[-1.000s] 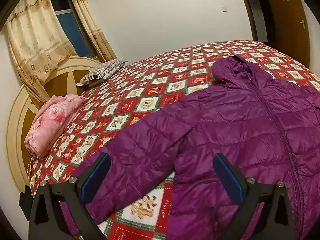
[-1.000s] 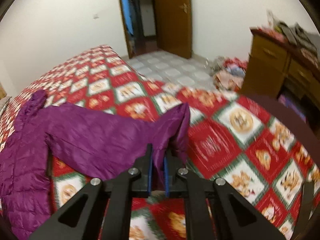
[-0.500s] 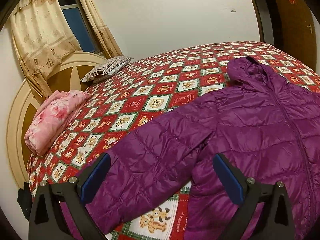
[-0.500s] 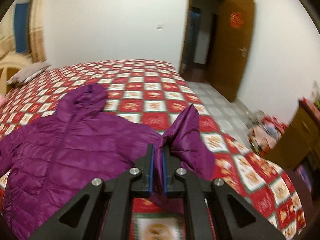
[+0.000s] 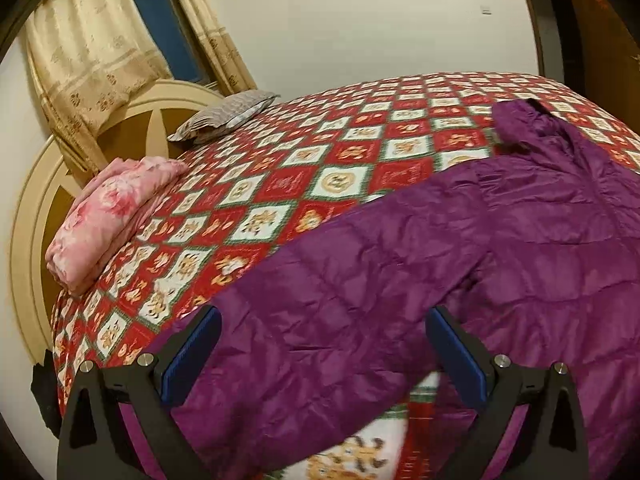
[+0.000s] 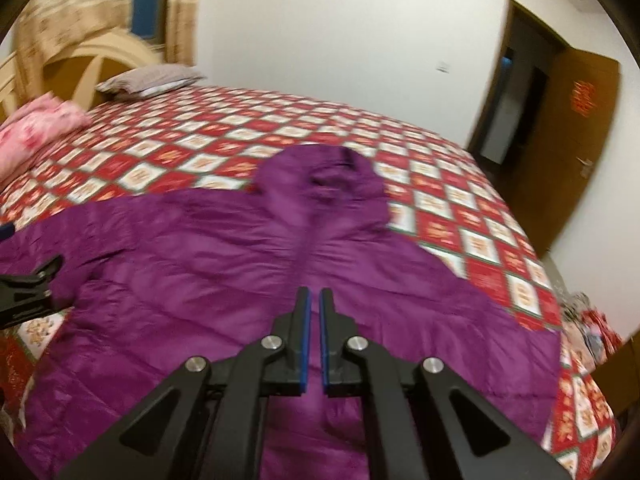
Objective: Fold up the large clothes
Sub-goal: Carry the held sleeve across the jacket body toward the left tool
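A purple hooded puffer jacket [image 6: 224, 248] lies front up on the bed, hood toward the far side. In the left wrist view its left sleeve [image 5: 320, 312] stretches toward me. My left gripper [image 5: 322, 344] is open, its jaws either side of that sleeve, just above it. My right gripper [image 6: 314, 300] is shut on the right sleeve's cuff, held over the jacket's chest near the zip. The left gripper also shows at the left edge of the right wrist view [image 6: 28, 288].
The bed has a red and white checked quilt [image 5: 320, 168]. A folded pink blanket [image 5: 112, 208] and a striped pillow [image 5: 224, 116] lie by the headboard. An open door [image 6: 520, 92] is at the right. Clutter lies on the floor [image 6: 592, 320].
My right gripper has swung left with the cuff, carrying the right sleeve from the bed's side over the jacket's front. My left gripper has moved closer over the left sleeve, still open.
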`<state>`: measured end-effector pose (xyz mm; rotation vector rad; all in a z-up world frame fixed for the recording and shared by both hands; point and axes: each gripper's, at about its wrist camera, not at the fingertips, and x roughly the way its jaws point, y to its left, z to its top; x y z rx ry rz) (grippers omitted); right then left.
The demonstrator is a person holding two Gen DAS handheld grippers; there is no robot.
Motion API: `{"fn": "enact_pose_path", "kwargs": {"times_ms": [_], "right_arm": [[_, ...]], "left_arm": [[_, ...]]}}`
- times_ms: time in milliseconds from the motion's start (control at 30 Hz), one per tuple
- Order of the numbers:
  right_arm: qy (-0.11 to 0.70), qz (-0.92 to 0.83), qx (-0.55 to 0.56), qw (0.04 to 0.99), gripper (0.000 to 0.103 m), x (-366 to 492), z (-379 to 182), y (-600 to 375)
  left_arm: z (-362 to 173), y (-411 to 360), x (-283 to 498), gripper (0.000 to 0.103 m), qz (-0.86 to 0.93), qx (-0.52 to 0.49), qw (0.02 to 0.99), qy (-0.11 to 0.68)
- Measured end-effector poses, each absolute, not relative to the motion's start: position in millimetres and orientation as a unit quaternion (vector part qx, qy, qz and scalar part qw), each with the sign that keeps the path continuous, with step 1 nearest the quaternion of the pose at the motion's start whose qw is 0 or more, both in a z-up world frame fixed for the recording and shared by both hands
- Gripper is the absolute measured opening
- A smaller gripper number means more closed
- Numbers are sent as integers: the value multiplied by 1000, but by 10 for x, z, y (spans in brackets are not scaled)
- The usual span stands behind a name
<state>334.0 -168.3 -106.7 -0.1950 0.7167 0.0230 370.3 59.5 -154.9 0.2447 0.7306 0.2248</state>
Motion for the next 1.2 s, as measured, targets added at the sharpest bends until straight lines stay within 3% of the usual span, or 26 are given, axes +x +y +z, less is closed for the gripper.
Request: {"fn": "enact_pose_path", "kwargs": {"times_ms": [200, 233, 267, 333, 633, 700, 733, 833, 1067, 1200], "right_arm": [[374, 50, -128, 917, 5, 3458, -1337, -1179], [375, 43, -136, 916, 16, 3461, -1377, -1185], [375, 22, -144, 916, 53, 3453, -1420, -1241], [365, -8, -142, 920, 96, 3399, -1422, -1419], [430, -82, -134, 889, 91, 3282, -1771, -2174], [443, -78, -110, 886, 58, 3318, -1874, -2319], [444, -78, -92, 888, 26, 3306, -1876, -2406], [428, -58, -65, 900, 15, 3285, -1739, -2430], [356, 35, -81, 930, 12, 3203, -1249, -1670], [349, 72, -92, 930, 12, 3358, -1326, -1173]], "left_arm": [[-1520, 746, 3667, 102, 119, 119, 920, 353], [-1509, 750, 3671, 102, 119, 117, 921, 352], [-1496, 749, 3680, 102, 118, 113, 922, 352], [-1487, 726, 3700, 102, 116, 106, 923, 352], [-1618, 264, 3693, 102, 82, 114, 921, 363], [-1605, 214, 3647, 102, 77, 122, 922, 358], [-1589, 215, 3621, 102, 77, 126, 924, 353], [-1561, 293, 3628, 102, 85, 128, 924, 350], [-1571, 606, 3684, 102, 117, 111, 920, 358], [-1605, 752, 3666, 102, 133, 111, 916, 363]]}}
